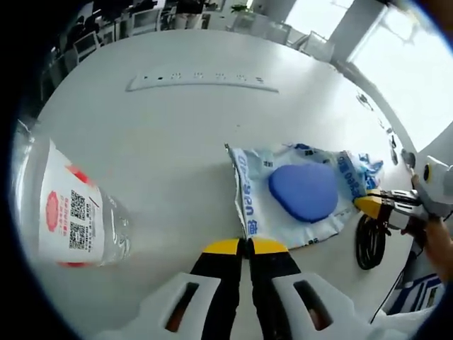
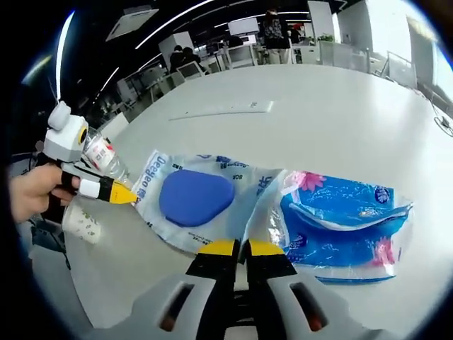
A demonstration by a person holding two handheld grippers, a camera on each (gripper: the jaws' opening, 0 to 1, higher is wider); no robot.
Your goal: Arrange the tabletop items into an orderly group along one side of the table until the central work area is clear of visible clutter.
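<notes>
A clear plastic pack (image 1: 258, 205) with blue print holds a rounded blue pad (image 1: 304, 191) and lies flat on the white table (image 1: 177, 142). My left gripper (image 1: 244, 246) is shut on its near edge. The right gripper (image 1: 371, 205) comes in from the right with its yellow tip at the pack's far edge. In the right gripper view, my right gripper (image 2: 241, 248) is shut on the pack (image 2: 152, 177) beside the blue pad (image 2: 195, 197). The left gripper (image 2: 120, 193), held by a hand (image 2: 28, 191), pinches the opposite edge.
A blue tissue pack (image 2: 347, 219) lies against the clear pack. A clear bottle (image 1: 71, 212) with a white and red label lies at the left, also seen as the bottle (image 2: 106, 157). Nearby are a paper cup (image 2: 81, 223), a power strip (image 1: 202, 80) and a black cable (image 1: 368, 241).
</notes>
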